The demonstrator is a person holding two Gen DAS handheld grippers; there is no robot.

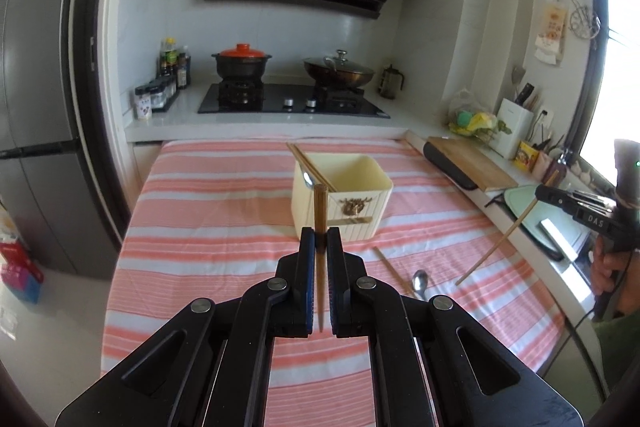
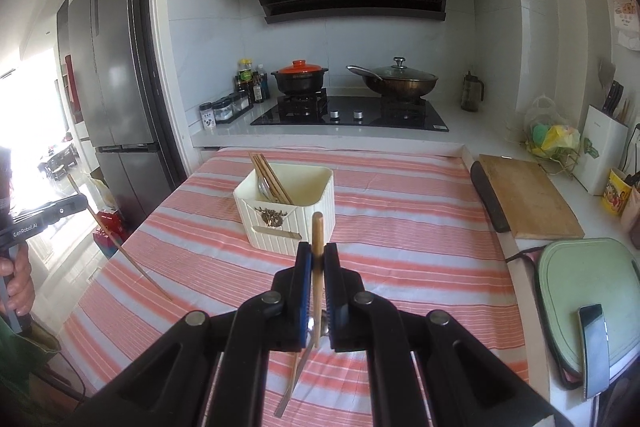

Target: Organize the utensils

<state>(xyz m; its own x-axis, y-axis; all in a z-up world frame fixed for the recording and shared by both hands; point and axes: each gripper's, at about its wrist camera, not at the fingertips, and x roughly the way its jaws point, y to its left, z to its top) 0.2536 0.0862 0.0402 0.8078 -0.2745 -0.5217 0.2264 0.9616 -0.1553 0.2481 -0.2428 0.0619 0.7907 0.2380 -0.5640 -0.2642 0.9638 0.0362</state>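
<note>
A cream utensil box [image 1: 352, 203] [image 2: 288, 211] stands on the striped cloth and holds several chopsticks [image 2: 270, 177] and a spoon. My left gripper [image 1: 321, 239] is shut on a dark wooden chopstick [image 1: 320, 219], held upright in front of the box. My right gripper [image 2: 317, 253] is shut on a light wooden chopstick [image 2: 317, 247], also before the box. It shows at the right of the left wrist view [image 1: 500, 239]. A loose chopstick [image 1: 394, 273] and a metal spoon [image 1: 420, 283] lie on the cloth under the right gripper.
The striped cloth [image 1: 208, 227] covers the table. A wooden cutting board [image 2: 524, 199] and a green board with a phone [image 2: 592, 343] lie on the right counter. The stove with pots [image 2: 348, 107] is behind. A fridge [image 2: 116, 67] stands at the left.
</note>
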